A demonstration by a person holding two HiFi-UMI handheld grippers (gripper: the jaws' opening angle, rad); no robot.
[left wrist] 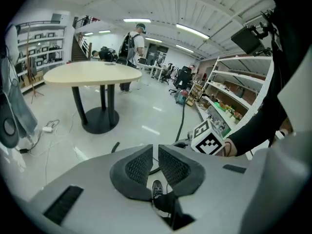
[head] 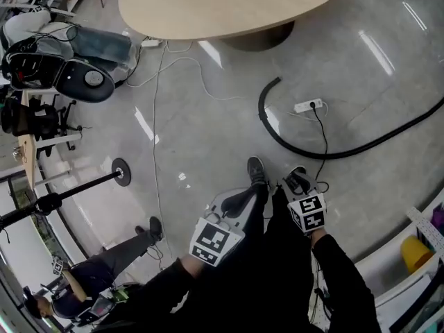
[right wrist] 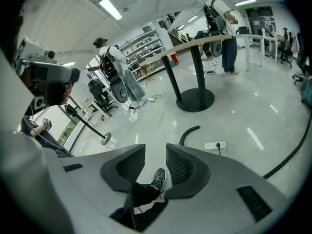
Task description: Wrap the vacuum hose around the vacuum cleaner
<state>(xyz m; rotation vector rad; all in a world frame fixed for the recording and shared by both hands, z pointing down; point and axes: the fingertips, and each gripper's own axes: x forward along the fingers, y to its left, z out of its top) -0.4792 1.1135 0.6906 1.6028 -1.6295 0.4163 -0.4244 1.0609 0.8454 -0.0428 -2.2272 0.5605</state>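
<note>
Glossy grey floor [head: 208, 137] seen throughout. Oval beige tabletop [head: 229, 2] on dark pedestal at top centre. Long black vacuum hose [head: 347, 155] laid loose on floor, right of centre, curved round white power strip [head: 307, 106]. Rounded black-and-grey vacuum cleaner [head: 83, 80] stood at upper left, well apart from hose. Left gripper [left wrist: 155, 152] jaws drawn almost together, nothing between. Right gripper [right wrist: 155, 150] jaws parted moderately, nothing held.

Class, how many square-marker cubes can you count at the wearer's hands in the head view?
2: the left cube lower centre, the right cube beside it, further right.
</note>
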